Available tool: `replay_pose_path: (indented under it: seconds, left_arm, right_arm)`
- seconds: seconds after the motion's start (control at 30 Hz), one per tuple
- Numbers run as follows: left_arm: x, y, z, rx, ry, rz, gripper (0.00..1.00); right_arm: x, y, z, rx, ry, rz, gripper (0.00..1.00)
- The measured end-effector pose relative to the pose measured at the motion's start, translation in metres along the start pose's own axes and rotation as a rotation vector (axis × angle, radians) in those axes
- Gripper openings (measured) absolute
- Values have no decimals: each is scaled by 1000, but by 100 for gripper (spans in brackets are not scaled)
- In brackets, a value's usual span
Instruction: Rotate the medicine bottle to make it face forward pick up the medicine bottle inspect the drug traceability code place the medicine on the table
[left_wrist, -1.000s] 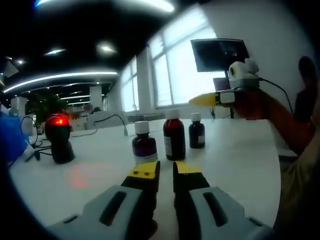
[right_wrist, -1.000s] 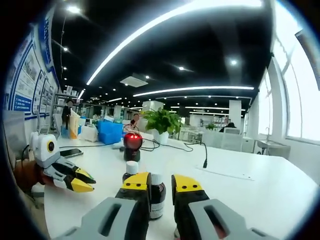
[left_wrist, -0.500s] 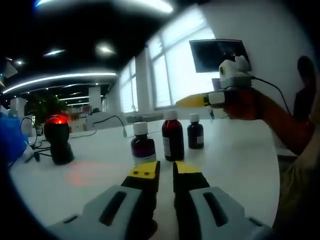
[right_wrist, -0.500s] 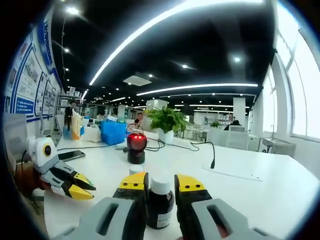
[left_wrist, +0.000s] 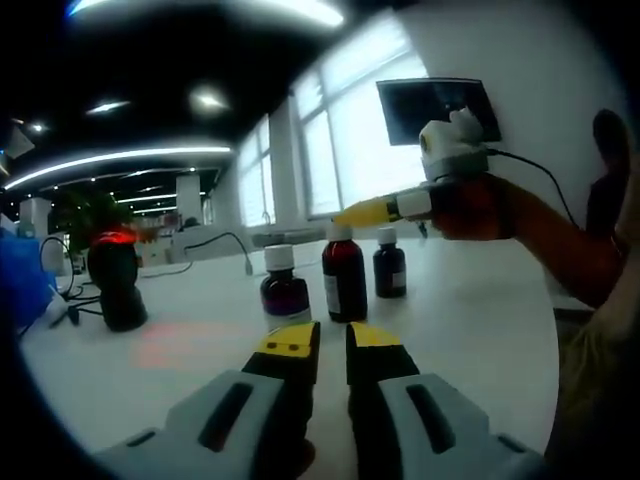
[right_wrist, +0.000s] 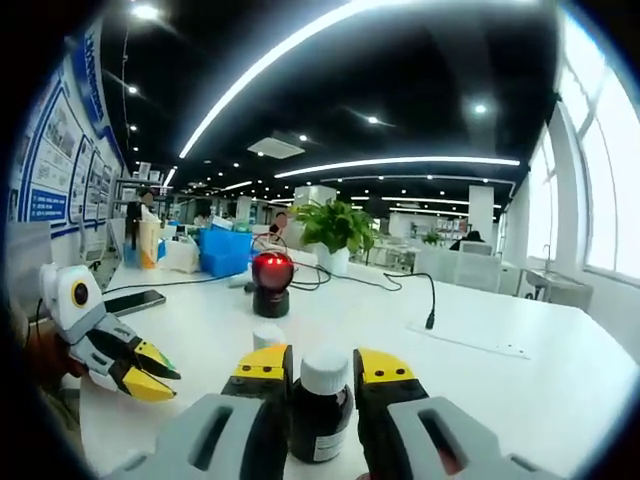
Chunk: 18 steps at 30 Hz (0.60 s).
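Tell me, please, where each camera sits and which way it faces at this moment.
Left gripper view: rides on the left gripper, low over the white table, facing three dark brown, white-capped medicine bottles before the windows; a forearm holds the right gripper above them.
Right gripper view: rides on the right gripper, facing the office interior, its jaws either side of one bottle; the left gripper shows alongside.
Shared: table, bottles, black scanner with red light.

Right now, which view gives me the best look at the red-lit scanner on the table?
The right gripper view: the scanner faces the camera, centered beyond the right tongs, red window glowing. In the left gripper view the scanner sits at the left edge, seen side-on and darker.
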<state>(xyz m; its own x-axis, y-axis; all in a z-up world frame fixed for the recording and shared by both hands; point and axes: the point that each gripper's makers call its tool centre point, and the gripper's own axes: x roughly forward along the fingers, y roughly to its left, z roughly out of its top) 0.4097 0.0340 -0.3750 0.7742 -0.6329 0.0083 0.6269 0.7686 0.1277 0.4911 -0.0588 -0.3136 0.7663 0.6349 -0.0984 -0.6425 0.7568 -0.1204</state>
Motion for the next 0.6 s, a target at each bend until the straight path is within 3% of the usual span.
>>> replay_pose_path:
  seconds: [0.6]
  left_arm:
    - [-1,-2,1,1,-2,-4,4]
  right_arm:
    - [8,7,-6,7,21,16,18]
